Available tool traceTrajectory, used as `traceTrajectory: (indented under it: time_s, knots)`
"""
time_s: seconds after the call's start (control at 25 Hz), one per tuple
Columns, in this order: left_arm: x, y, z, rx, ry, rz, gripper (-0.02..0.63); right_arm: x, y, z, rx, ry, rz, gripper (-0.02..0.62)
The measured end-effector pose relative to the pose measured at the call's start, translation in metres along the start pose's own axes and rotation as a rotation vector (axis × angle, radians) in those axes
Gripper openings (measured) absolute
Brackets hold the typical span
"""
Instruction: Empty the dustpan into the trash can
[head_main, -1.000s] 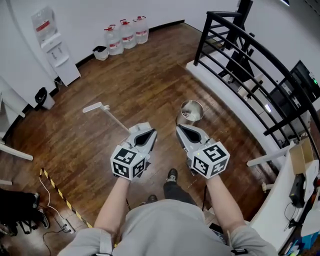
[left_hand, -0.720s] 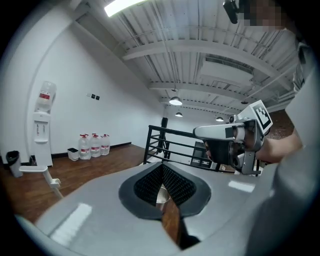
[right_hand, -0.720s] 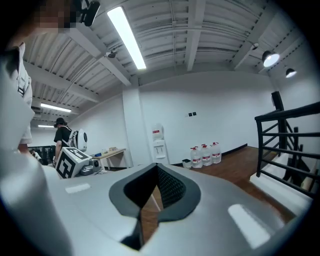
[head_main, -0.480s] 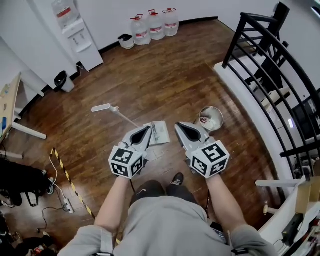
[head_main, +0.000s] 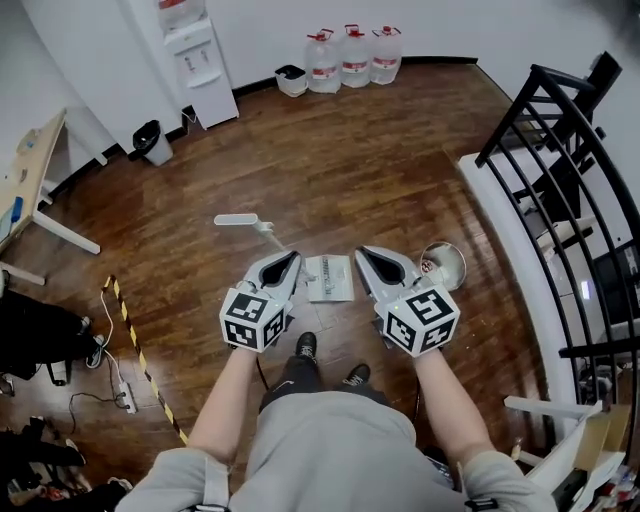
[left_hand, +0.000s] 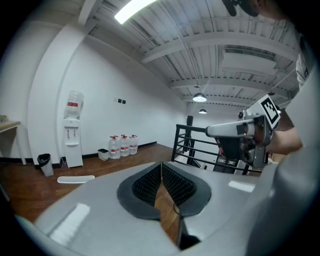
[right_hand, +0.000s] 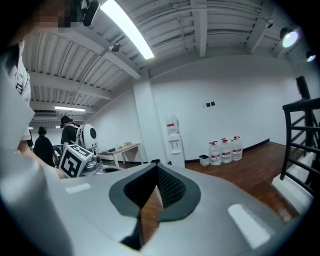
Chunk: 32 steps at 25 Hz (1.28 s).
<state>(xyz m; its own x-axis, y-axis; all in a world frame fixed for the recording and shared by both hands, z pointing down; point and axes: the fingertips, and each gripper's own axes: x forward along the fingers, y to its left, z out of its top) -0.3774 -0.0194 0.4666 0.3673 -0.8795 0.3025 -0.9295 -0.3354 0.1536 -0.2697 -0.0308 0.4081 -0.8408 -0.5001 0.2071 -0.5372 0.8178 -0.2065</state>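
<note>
Nearest are the person's shoes (head_main: 305, 347) on the wood floor (head_main: 400, 160), and above them both arms reach forward, side by side. The left gripper (head_main: 284, 264) is clenched with nothing in it: in its own view the ribbed pads (left_hand: 150, 182) meet at the tip and only floor shows through the gap behind them. The right gripper (head_main: 372, 258) is likewise closed and empty, its pads (right_hand: 170, 186) together at the front (each gripper also shows in the other's view, held level with it). In the head view the dustpan (head_main: 328, 278) lies flat on the floor just ahead of the shoes, between the two grippers' tips, with small bits of litter on it. A thin stick (head_main: 268, 232) runs from behind the left gripper up-left to a white bar (head_main: 238, 219) lying on the floor. The trash can (head_main: 445, 264), round and shiny with something red inside, stands just right of the right gripper, apart from the dustpan and near the white curb under the black railing (head_main: 560, 150). To the left, a striped cable strip (head_main: 135, 350) crosses the floor beside a desk (head_main: 25, 180). Farther off a black bin (head_main: 152, 142) sits by the white wall. Against that wall stand a water dispenser (head_main: 195, 50) and three water jugs (head_main: 355, 55).
</note>
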Motion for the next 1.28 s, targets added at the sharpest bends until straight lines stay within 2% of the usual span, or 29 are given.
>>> traceTrajectory:
  time_s: [0.32, 0.48, 0.68, 0.84, 0.96, 1.28]
  knots:
    - [0.012, 0.074, -0.028, -0.024, 0.051, 0.007, 0.020, 0.070, 0.007, 0.007, -0.035, 0.045, 0.004, 0.000]
    - [0.022, 0.104, -0.057, -0.042, 0.115, -0.021, 0.109, 0.096, 0.010, 0.000, -0.025, 0.073, -0.004, 0.000]
    - [0.041, 0.135, -0.112, -0.080, 0.201, -0.041, 0.221, 0.113, 0.005, -0.016, 0.004, 0.100, -0.029, 0.000]
    - [0.069, 0.158, -0.143, -0.113, 0.220, -0.058, 0.348, 0.121, -0.004, -0.033, 0.033, 0.113, -0.049, 0.000]
    - [0.089, 0.173, -0.153, -0.131, 0.208, -0.070, 0.434, 0.127, -0.009, -0.048, 0.050, 0.133, -0.070, 0.000]
    - [0.122, 0.187, -0.138, -0.112, 0.170, -0.104, 0.445, 0.122, -0.012, -0.068, 0.067, 0.176, -0.107, 0.000]
